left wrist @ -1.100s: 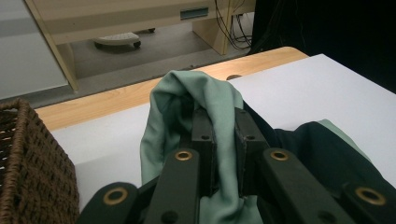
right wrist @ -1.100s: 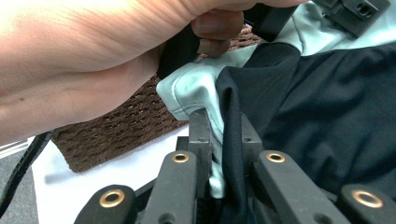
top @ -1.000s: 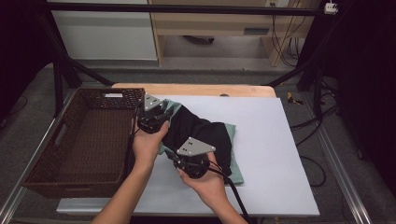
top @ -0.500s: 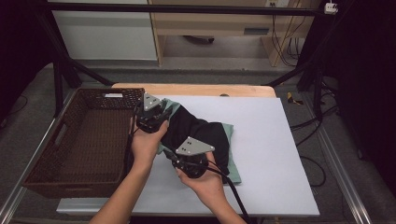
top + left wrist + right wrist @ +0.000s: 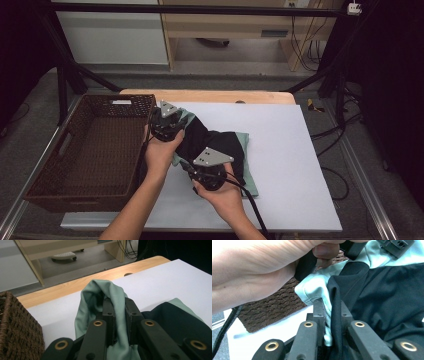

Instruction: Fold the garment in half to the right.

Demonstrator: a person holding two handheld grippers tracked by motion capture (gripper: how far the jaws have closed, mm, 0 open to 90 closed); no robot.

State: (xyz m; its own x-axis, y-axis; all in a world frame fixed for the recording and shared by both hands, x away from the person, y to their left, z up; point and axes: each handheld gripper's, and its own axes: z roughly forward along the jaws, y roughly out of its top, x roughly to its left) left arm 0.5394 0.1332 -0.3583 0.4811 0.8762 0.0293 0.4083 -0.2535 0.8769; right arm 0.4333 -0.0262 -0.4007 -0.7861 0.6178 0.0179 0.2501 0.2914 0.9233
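From the high view we see the garment [image 5: 220, 150], black with a pale green part, lying bunched on the white counter [image 5: 290, 165] just beside the brown wicker basket [image 5: 90, 145], which sits at the counter's left edge. In that view the left gripper [image 5: 167, 125] sits at the garment's far left end, next to the basket's near corner, and the right gripper [image 5: 210, 172] at its near edge, each with a grey three-cornered plate on top; the hands cover the jaws there, so we cannot read the grip from above. The left gripper view settles it for that side: the jaws are clenched on a raised fold of the green fabric [image 5: 100, 297], which humps up over their tips, with the black fabric [image 5: 175, 322] lying to the right and the basket's woven wall at the left edge. The right gripper view gives what the other two do not: its jaws grasp the green layer and a black hem [image 5: 335, 315] together, pressed between the pads, and beyond them we see the left hand [image 5: 257, 272] close up in front of the basket weave.
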